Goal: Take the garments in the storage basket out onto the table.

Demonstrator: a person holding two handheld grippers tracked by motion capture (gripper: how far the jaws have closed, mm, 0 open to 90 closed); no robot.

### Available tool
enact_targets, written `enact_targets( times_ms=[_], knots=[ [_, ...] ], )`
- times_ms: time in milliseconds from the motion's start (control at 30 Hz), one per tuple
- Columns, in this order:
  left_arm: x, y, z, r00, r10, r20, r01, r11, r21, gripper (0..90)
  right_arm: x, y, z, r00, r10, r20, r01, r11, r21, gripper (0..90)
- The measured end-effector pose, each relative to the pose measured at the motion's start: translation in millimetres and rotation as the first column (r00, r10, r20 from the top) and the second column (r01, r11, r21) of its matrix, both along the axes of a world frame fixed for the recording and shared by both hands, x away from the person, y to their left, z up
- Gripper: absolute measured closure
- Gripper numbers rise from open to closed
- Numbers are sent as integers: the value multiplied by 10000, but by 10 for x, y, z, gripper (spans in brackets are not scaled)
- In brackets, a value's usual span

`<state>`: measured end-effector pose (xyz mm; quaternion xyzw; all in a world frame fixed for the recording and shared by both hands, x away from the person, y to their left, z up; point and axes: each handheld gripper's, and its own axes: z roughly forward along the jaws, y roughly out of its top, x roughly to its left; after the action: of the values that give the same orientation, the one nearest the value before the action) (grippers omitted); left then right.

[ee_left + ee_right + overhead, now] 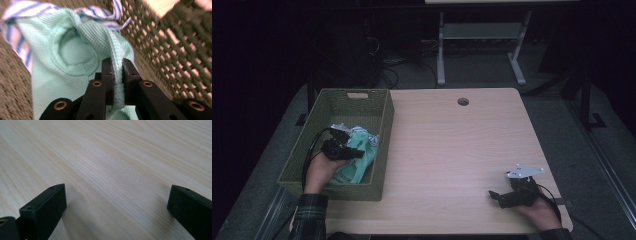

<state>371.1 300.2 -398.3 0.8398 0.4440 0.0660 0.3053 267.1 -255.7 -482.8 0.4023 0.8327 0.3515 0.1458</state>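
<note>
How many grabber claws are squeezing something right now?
1. The left gripper is pinched on a fold of the mint green cloth inside the woven basket. The right gripper sits open on the wooden table, squeezing nothing.

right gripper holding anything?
No. In the right gripper view the right gripper has its jaws wide apart with nothing but the bare wooden table between them.

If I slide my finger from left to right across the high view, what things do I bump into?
Woven basket → left gripper, jaws shut on the mint green cloth inside the basket → bare wooden table → round hole in the table → right gripper, jaws open.
</note>
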Motion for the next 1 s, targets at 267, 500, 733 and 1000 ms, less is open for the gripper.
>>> enact_targets(
  times_ms=[267, 500, 733, 1000],
  knots=[
    [-42, 92, 109, 9942, 493, 953, -406, 9950, -910, 823, 0, -1, 1, 10000, 4, -6, -4, 10000, -11, 20],
    [-89, 164, 206, 9834, 925, 1561, -660, 9837, -1670, 840, 0, -1, 1, 10000, 2, -7, -2, 10000, -9, 20],
    [-135, 245, 295, 9675, 1393, 2111, -886, 9684, -2330, 845, 1, -1, 1, 10000, -7, 5, 7, 10000, -21, 20],
    [-192, 327, 435, 9418, 1810, 2834, -836, 9424, -3240, 849, 0, -1, 1, 10000, -2, -8, 2, 10000, -11, 20]
  ],
)
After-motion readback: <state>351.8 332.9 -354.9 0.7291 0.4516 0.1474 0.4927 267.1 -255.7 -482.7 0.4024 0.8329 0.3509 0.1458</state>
